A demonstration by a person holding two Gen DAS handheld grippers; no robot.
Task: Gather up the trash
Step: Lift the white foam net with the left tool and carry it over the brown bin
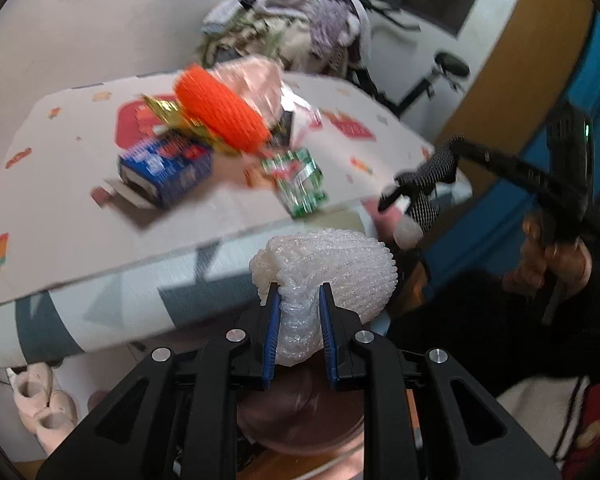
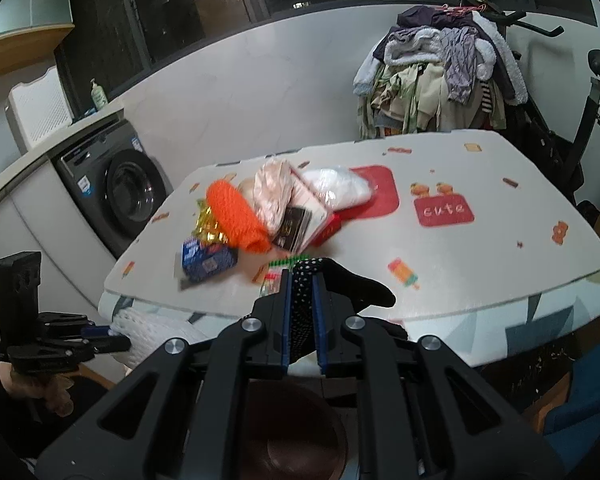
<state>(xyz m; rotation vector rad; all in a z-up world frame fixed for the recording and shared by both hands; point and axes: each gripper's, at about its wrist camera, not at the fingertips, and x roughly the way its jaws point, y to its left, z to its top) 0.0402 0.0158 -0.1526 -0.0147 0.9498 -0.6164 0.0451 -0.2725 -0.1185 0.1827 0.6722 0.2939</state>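
Note:
My left gripper [image 1: 300, 292] is shut on a white foam net sleeve [image 1: 328, 260], held off the table's near edge. In the right wrist view that left gripper [image 2: 112, 338] shows at the lower left with the white foam net sleeve [image 2: 156, 334]. My right gripper [image 2: 302, 280] is shut on a black dotted piece of cloth [image 2: 304, 300]; the left wrist view shows that right gripper [image 1: 392, 196] at the table's right corner. On the table [image 2: 480, 264] lie an orange foam net [image 2: 236, 216], a blue box [image 2: 208, 262], gold wrapper [image 2: 206, 226], green packet [image 1: 298, 184] and plastic bags [image 2: 272, 196].
A brownish round container [image 2: 300, 436] sits below both grippers. A washing machine [image 2: 116, 192] stands left of the table, with a clothes pile [image 2: 440, 84] and an exercise bike [image 2: 592, 112] behind it. Pale slippers [image 1: 40, 404] lie on the floor under the table's edge.

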